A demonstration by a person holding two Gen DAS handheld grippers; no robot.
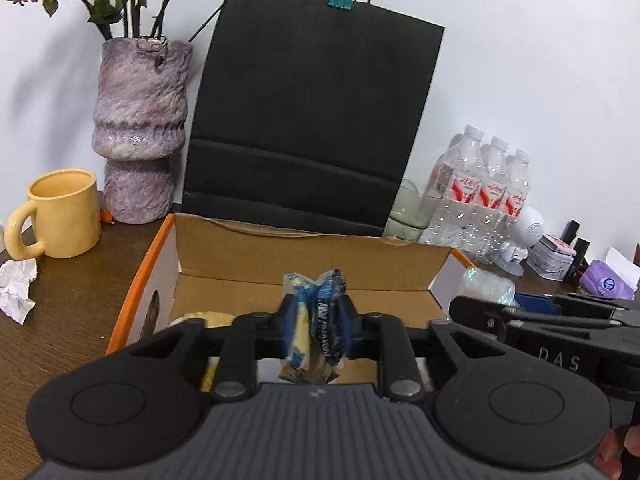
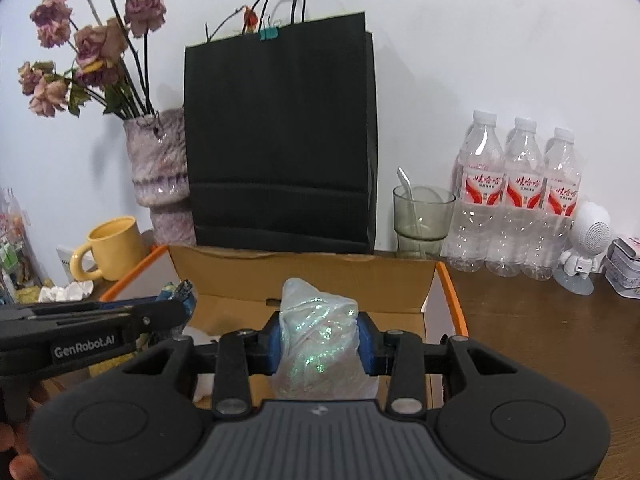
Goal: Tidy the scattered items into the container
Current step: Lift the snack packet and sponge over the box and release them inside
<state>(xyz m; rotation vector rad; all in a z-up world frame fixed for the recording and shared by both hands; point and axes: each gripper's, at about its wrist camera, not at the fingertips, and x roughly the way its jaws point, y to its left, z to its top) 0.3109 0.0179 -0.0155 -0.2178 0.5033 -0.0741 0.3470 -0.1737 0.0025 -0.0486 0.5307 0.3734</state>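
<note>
An open cardboard box with orange edges stands on the brown table, also in the right wrist view. My left gripper is shut on a crumpled blue and yellow snack wrapper and holds it above the box. My right gripper is shut on a clear bag of iridescent shreds, also over the box. The bag shows at the right in the left wrist view. The left gripper and its wrapper show at the left in the right wrist view. Yellowish and white items lie inside the box.
A black paper bag stands behind the box against the wall. A purple vase and yellow mug are at the left, with crumpled white paper. A glass, three water bottles and small items are at the right.
</note>
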